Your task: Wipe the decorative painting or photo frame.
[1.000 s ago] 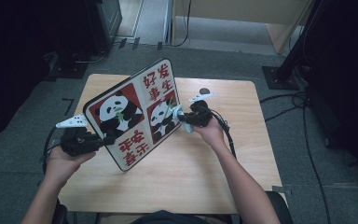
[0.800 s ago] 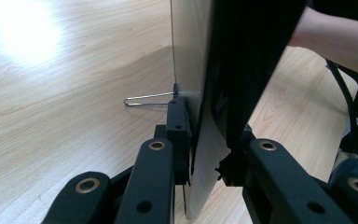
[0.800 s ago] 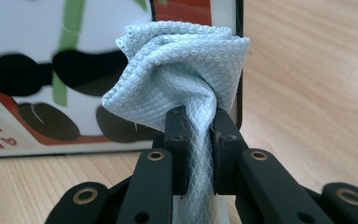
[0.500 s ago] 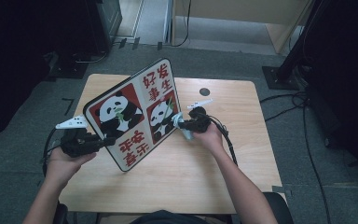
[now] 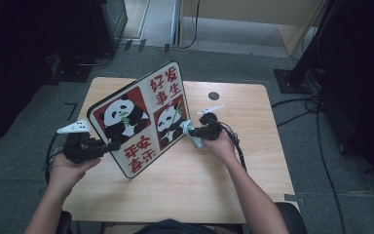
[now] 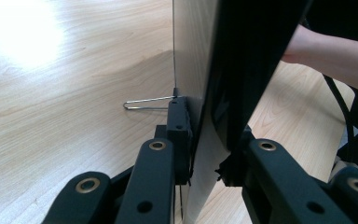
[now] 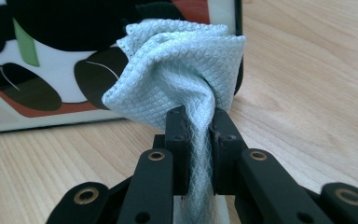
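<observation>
A flat board [image 5: 141, 122] printed with two pandas and red characters stands tilted on edge on the wooden table [image 5: 253, 170]. My left gripper [image 5: 112, 145] is shut on its left edge; in the left gripper view the jaws [image 6: 207, 154] pinch the thin board [image 6: 242, 56], with a wire stand [image 6: 144, 102] behind it. My right gripper [image 5: 193, 131] is shut on a bunched light-blue cloth [image 5: 197, 140] at the board's right edge. Seen from the right gripper [image 7: 200, 140], the cloth [image 7: 182, 65] bulges up in front of the board's lower corner [image 7: 51, 60].
A round black cable hole [image 5: 214, 95] sits in the table's far part. Dark equipment stands on the floor beyond and to the sides, and cables [image 5: 316, 107] trail at the right. The person's forearm [image 6: 335, 51] reaches in behind the board.
My right gripper has slid a little toward the person with the cloth along the board's right edge. The left gripper and the board have kept still.
</observation>
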